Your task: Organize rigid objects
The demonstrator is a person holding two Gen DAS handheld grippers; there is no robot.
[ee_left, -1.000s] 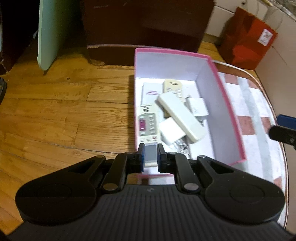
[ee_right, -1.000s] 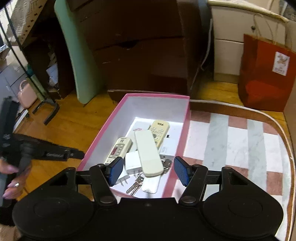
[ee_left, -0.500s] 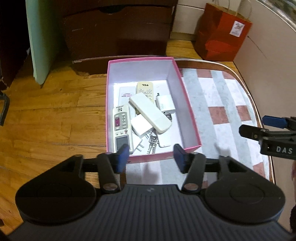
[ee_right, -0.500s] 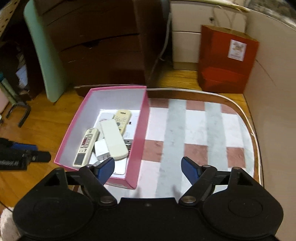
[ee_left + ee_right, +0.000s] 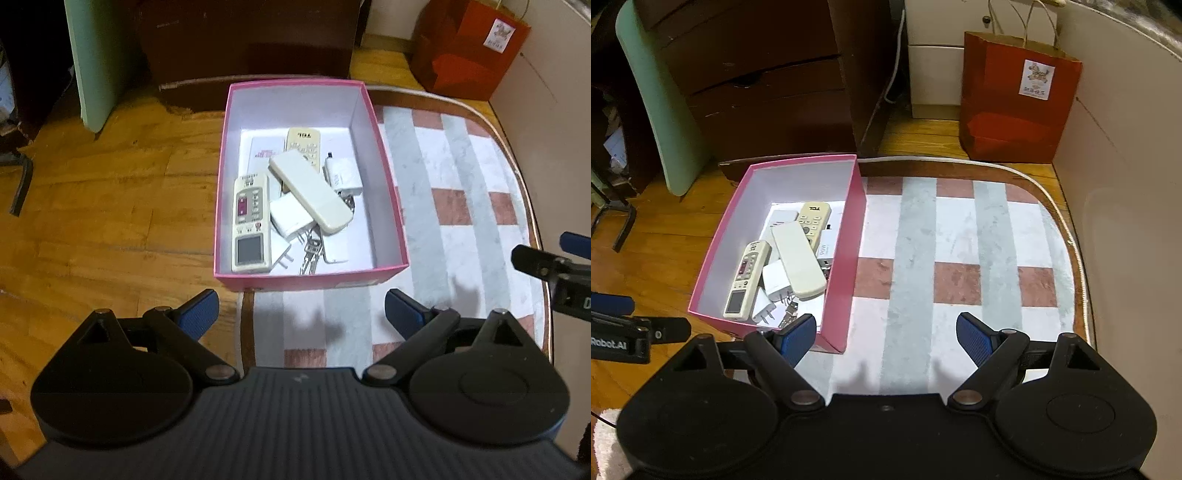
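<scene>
A pink box (image 5: 314, 275) with white inner walls sits half on the rug, half on the wood floor. Inside lie a white remote with a display (image 5: 251, 221), a plain cream remote (image 5: 310, 192) resting across a yellowish TCL remote (image 5: 303, 142), two white chargers (image 5: 290, 218), and keys (image 5: 310, 254). My left gripper (image 5: 301, 312) hovers just short of the box's near wall, its jaws opening with nothing between them. My right gripper (image 5: 886, 334) stands open and empty over the rug, beside the box's (image 5: 846, 258) near right corner.
A checked rug (image 5: 960, 240) in white, grey and red spreads right of the box. A red paper bag (image 5: 1015, 107) stands behind it, dark wooden drawers (image 5: 768, 85) and a pale green board (image 5: 657, 110) behind the box. A cream wall (image 5: 1126, 221) bounds the right side.
The left jaws, shut at the box's near wall a second ago, have spread wide and drawn back and up. The right gripper pulled back and swung right over the rug, its jaws wider.
</scene>
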